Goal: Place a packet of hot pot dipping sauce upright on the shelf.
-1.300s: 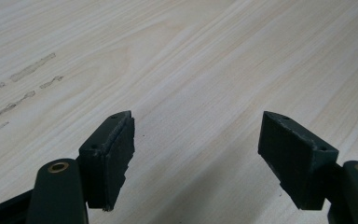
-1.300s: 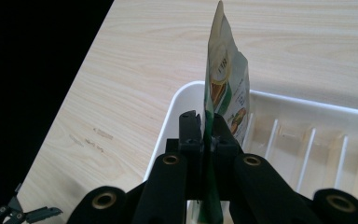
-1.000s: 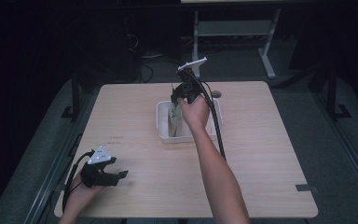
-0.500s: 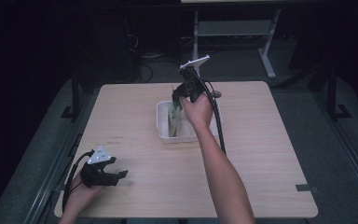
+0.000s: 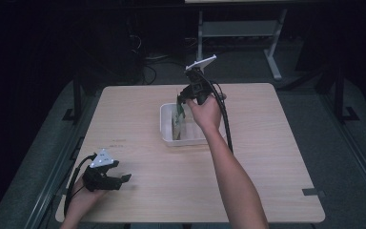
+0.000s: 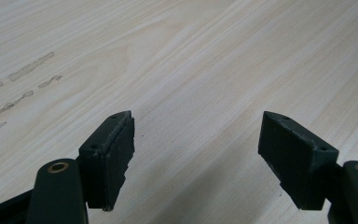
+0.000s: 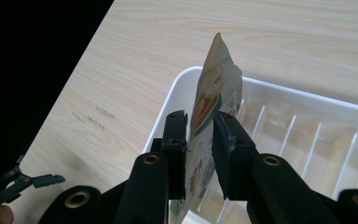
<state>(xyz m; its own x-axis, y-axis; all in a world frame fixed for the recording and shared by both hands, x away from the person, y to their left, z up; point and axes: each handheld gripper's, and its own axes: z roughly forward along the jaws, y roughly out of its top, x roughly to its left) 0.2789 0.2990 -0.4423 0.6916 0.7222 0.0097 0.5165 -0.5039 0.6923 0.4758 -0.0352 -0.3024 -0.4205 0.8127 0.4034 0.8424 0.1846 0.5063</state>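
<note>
Over white tray (image 7: 307,105): right gripper (image 7: 200,140) jaws just easing apart, packet (image 7: 214,88) upright between them, grip loosened.

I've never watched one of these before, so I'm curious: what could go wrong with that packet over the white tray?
The right gripper has just been opening, and the packet stands on edge between its fingers with a gap showing at one side. Let go like this, it may tip against the white tray wall rather than lie flat. Lifting away now could also drag it along.
</note>
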